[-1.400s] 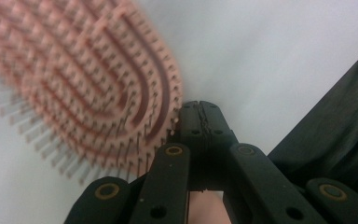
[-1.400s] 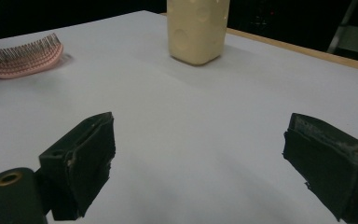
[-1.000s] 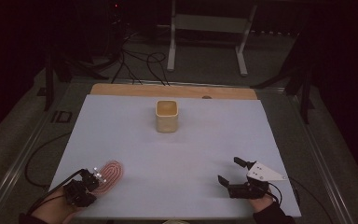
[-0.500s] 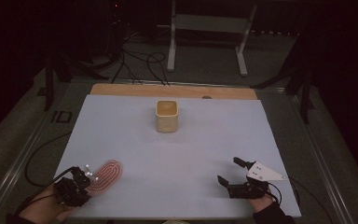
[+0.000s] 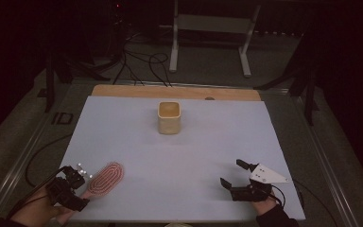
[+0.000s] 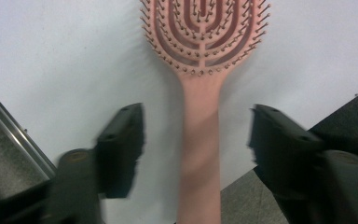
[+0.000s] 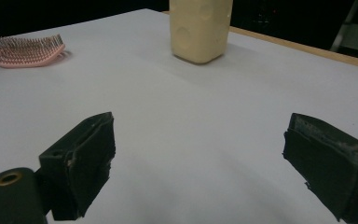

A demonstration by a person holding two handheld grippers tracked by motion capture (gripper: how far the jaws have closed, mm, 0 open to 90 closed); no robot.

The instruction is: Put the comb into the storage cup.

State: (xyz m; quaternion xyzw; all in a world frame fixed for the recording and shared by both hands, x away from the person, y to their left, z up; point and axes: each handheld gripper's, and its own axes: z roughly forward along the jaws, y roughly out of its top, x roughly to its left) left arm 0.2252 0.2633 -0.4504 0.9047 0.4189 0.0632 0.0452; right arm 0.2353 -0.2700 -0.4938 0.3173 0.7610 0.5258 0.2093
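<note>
Left tongs (image 6: 196, 140): near left corner of the tabletop (image 5: 208, 156), jaws just been opening, now released, brush handle between them untouched.
Right tongs (image 7: 200, 163): near right, jaws spread wide, nothing between.
Pink hairbrush (image 6: 200, 70): flat, bristles up, handle toward the near edge.
Cream cup (image 5: 169, 117): upright, far centre, well apart from both.

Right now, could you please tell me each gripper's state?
Left gripper: jaws just opened, clear of the pink plastic hairbrush handle between them.
Right gripper: open, empty.
</note>
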